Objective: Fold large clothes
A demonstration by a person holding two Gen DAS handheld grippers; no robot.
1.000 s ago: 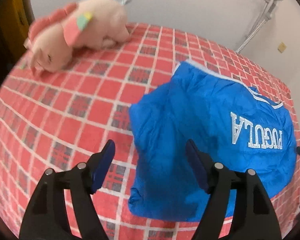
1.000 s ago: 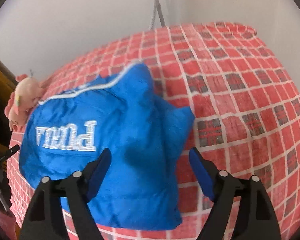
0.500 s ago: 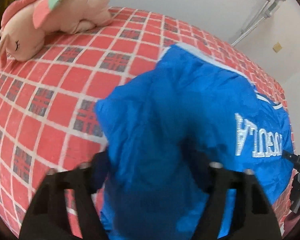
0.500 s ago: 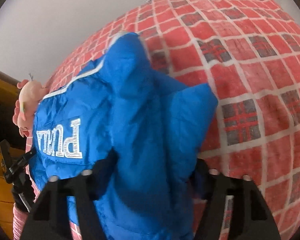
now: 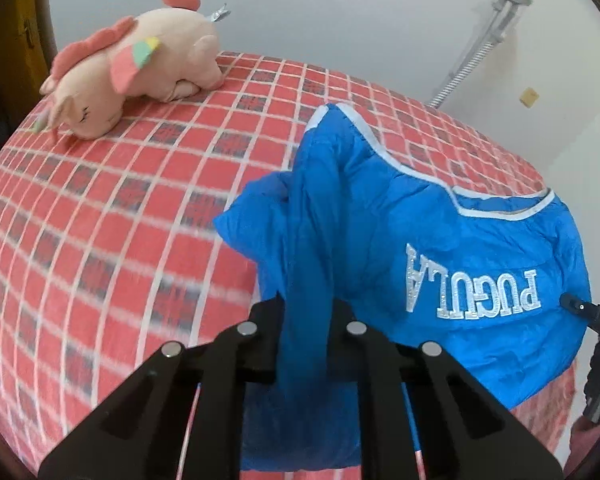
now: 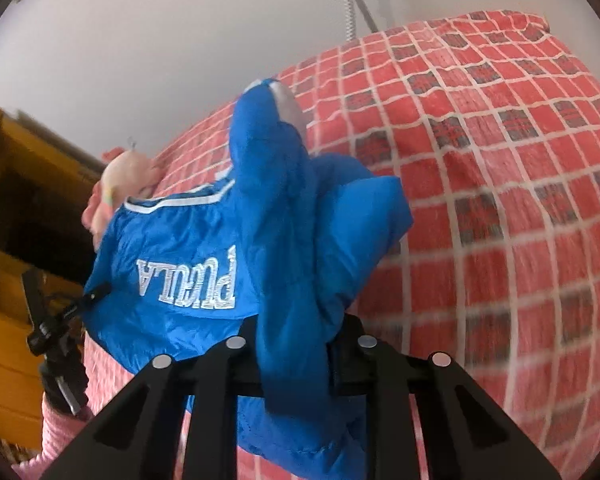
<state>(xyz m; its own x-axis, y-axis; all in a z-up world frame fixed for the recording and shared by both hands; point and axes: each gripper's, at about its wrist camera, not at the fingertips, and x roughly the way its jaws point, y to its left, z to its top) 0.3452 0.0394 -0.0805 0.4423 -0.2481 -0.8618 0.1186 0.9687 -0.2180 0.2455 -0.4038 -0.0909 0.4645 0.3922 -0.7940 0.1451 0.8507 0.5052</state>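
A blue jacket (image 5: 440,240) with white trim and white lettering lies on the red checked bed, partly lifted. My left gripper (image 5: 306,320) is shut on a bunched fold at the jacket's left side and pulls it up off the bed. My right gripper (image 6: 296,340) is shut on a bunched fold at the right side of the jacket (image 6: 204,240) and holds it raised. The cloth hangs between both pairs of jaws and hides the fingertips.
A pink plush toy (image 5: 140,68) lies at the bed's far left corner; it also shows in the right wrist view (image 6: 120,184). The red checked bedcover (image 5: 100,220) spreads all around. A white wall with a metal hose (image 5: 484,36) stands behind. Yellow furniture (image 6: 4,248) stands left.
Both grippers went from open above the jacket to shut on its near edge. They have lifted the cloth, which now rises in bunched folds.
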